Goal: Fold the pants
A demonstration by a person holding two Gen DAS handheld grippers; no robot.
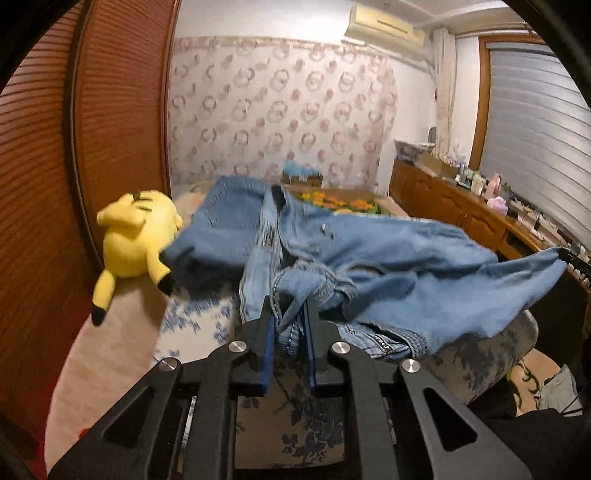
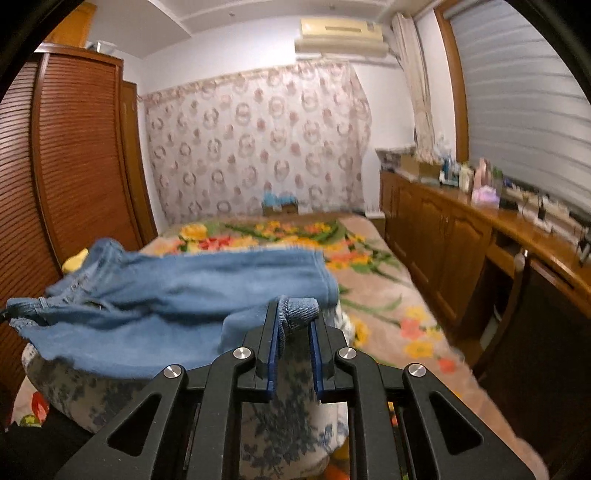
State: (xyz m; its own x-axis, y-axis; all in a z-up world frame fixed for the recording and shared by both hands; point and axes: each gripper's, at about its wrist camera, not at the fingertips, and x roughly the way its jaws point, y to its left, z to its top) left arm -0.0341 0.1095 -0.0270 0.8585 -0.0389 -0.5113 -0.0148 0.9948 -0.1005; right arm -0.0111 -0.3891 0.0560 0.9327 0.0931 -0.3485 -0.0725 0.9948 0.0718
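Pants: blue denim, lifted above the floral cushion on the bed. Left gripper clamped on the waistband end; right gripper clamped on a hem. Step: raising for the first fold. Next, likely: bring both ends together evenly.

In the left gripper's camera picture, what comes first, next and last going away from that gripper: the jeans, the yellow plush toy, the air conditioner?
1. Jeans: bunched denim is clamped in the left gripper, right at its tips.
2. Yellow plush toy: farther off on the left, lying on the bed beside the wardrobe.
3. Air conditioner: farthest, high on the far wall, upper right.
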